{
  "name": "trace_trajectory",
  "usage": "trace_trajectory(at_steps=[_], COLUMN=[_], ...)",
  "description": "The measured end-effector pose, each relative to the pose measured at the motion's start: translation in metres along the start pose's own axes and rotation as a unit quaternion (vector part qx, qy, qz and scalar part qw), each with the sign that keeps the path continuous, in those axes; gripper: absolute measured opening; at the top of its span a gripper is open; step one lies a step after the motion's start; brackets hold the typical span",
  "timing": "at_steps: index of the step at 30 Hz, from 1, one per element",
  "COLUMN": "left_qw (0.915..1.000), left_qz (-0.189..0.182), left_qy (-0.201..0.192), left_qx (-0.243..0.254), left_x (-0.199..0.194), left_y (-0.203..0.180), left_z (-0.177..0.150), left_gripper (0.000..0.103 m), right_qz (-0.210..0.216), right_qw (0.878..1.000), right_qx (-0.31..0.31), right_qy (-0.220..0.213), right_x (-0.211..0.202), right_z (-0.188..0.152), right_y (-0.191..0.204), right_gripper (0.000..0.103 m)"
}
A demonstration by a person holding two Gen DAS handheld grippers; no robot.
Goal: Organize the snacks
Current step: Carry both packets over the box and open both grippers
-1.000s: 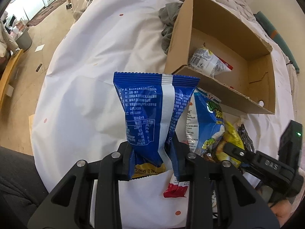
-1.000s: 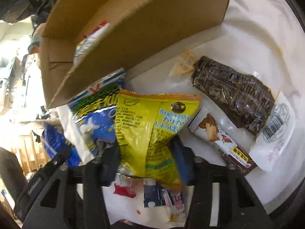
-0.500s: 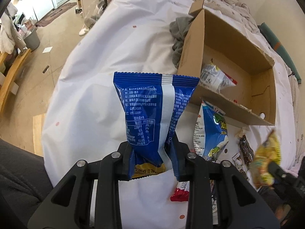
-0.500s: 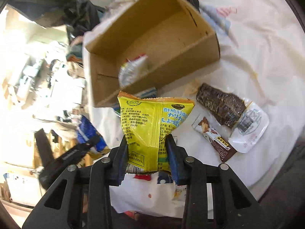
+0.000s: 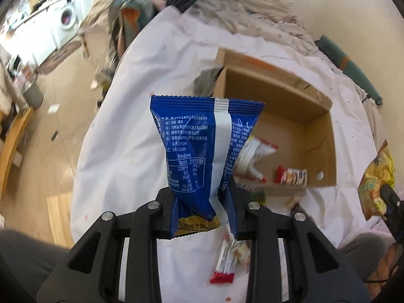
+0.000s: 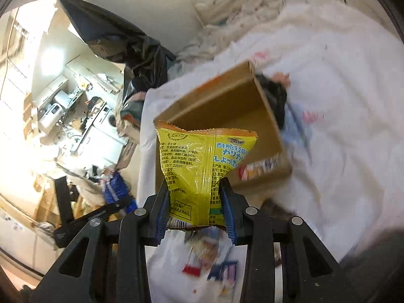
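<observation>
Above white sheet (image 5: pixel 121 151), blue packet (image 5: pixel 202 151) stands upright.

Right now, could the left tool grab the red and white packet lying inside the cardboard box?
Probably not: the left tool is already shut on the blue snack bag. The cardboard box is open-topped, leaving the red and white packet exposed.

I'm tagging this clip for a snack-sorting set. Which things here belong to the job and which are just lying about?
Part of the job:
- blue packet, clamped in the left gripper
- yellow packet, clamped in the right gripper
- cardboard box
- red-and-white packet in the box

Lying about:
- washing machine
- grey cloth beside the box
</observation>
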State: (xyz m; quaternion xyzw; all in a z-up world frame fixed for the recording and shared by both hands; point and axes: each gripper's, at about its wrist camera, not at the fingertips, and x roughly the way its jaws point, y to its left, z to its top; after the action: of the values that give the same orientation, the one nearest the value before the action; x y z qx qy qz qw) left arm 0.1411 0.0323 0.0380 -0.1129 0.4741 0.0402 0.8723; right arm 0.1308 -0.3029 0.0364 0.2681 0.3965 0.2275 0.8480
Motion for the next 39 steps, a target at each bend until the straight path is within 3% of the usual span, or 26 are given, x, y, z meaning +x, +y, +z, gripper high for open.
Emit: trace_trajectory(at_steps=[9, 12, 18, 22, 27, 33, 39], left_qw=[0.9986, 0.9968, 0.9921, 0.9935, 0.9915, 0.9949, 0.995], left_qz=[-0.018, -0.024, -0.021, -0.03, -0.031, -0.043, -0.039], left_qy=[-0.015, -0.016, -0.02, 0.008, 0.008, 0.03, 0.028], left_qx=[0.047, 0.074, 0.122, 0.109, 0.126, 0.087, 0.087], left_x=[0.016, 0.028, 0.063, 0.087, 0.104, 0.128, 0.129], left_y=[-0.035, -0.048, -0.066, -0.069, -0.079, -0.067, -0.07], left_z=[0.04, 0.043, 0.044, 0.052, 0.057, 0.055, 0.053], left_gripper=[0.027, 0.027, 0.027, 0.027, 0.027, 0.028, 0.028], right_qz=[-0.012, -0.037, -0.047, -0.041, -0.051, -0.073, -0.072], right_qw=[0.998, 0.997, 0.998, 0.998, 0.996, 0.993, 0.993], right_qx=[-0.049, -0.066, -0.039, -0.055, -0.065, -0.083, -0.076], right_qy=[-0.031, -0.021, 0.013, 0.009, 0.024, 0.052, 0.049], right_x=[0.029, 0.053, 0.087, 0.101, 0.126, 0.145, 0.148], right_z=[0.031, 0.033, 0.039, 0.049, 0.051, 0.045, 0.045], right_y=[0.003, -0.004, -0.025, -0.023, -0.025, -0.029, -0.031], right_gripper=[0.039, 0.039, 0.039, 0.039, 0.039, 0.039, 0.042])
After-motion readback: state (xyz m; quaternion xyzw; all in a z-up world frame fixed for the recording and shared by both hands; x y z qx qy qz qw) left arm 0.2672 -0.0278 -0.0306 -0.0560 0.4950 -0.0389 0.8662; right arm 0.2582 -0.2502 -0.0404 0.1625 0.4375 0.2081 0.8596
